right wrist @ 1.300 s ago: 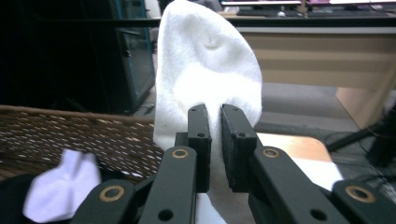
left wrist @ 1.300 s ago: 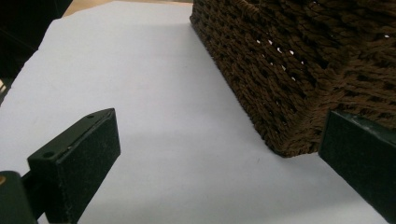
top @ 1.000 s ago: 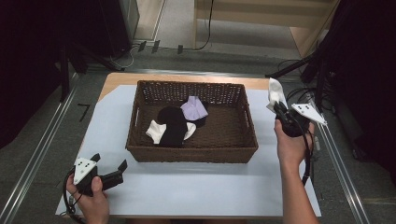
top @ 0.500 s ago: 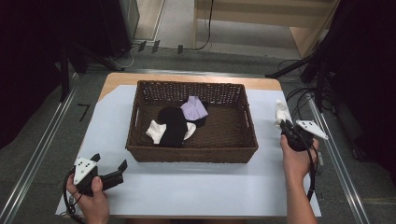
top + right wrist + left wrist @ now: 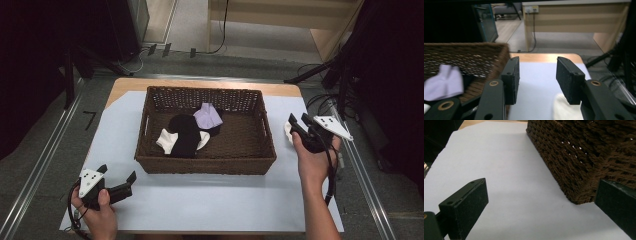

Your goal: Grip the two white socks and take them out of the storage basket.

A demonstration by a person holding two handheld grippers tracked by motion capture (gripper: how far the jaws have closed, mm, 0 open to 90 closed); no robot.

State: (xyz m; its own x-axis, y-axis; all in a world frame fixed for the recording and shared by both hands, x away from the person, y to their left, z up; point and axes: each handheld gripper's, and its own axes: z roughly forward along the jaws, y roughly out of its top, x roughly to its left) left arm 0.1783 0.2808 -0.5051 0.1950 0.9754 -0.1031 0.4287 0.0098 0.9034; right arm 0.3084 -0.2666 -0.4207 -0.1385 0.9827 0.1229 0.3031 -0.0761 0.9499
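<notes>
Basket: a dark brown wicker basket (image 5: 206, 165) sits mid-frame in the high view on a pale sheet (image 5: 200, 200) that covers the table; its woven corner fills the upper right of the left gripper view (image 5: 584, 157).
In the basket: a lilac cloth (image 5: 208, 116) towards the upper middle, a black cloth (image 5: 185, 135) at the centre, and a white cloth (image 5: 166, 141) poking out at the black one's left. All three overlap in one heap, left of the basket's middle.
Lilac cloth again: it shows at the lower left of the right gripper view (image 5: 444, 83), inside the wicker wall.
Outside the basket: a white piece (image 5: 288, 132) lies on the sheet at right of frame, just beside the basket and right at the right gripper's tips; I can't tell whether they touch.
Left gripper (image 5: 119, 182): lower left of the high view, jaws wide apart, nothing between them, pointing at the basket's near corner.
Right gripper (image 5: 299, 121): right of frame, jaws apart and holding nothing, the white piece below them (image 5: 564, 110).
Writing: none I can read anywhere.
</notes>
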